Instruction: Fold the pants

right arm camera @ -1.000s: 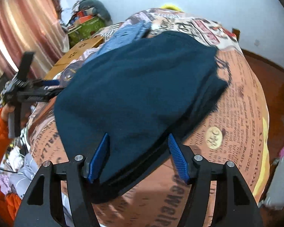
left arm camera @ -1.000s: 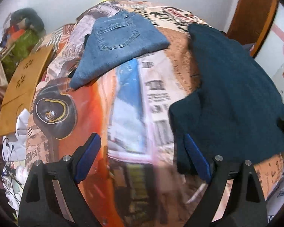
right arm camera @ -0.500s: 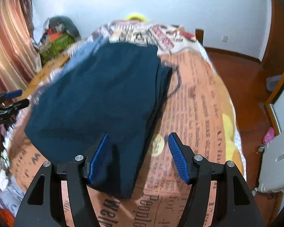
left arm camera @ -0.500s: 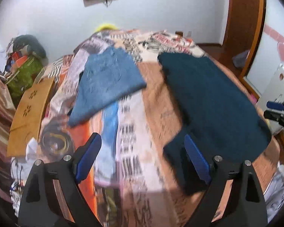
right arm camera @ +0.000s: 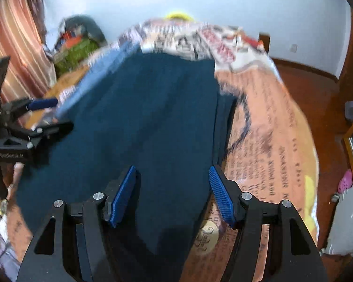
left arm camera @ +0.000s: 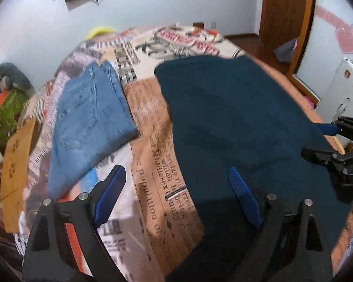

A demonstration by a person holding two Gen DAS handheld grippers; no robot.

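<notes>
Dark pants (left arm camera: 242, 127) flat on bed (left arm camera: 150, 108) beside folded jeans (left arm camera: 89, 119) – both grippers, left (left arm camera: 176, 197) and right (right arm camera: 171, 195), gaping, empty (approach step); next likely needs an edge pinch.

"Middlesex", "bridge", "Population" on the newsprint bedspread (left arm camera: 153, 164)

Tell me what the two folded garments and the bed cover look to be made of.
Blue pants: denim, by the faded wash and the stitched pocket and seams. Dark pants: soft matte cloth, perhaps fleece or knit; blur hides the weave. Bed cover: thin printed fabric with a newspaper pattern, probably cotton or polyester.
</notes>
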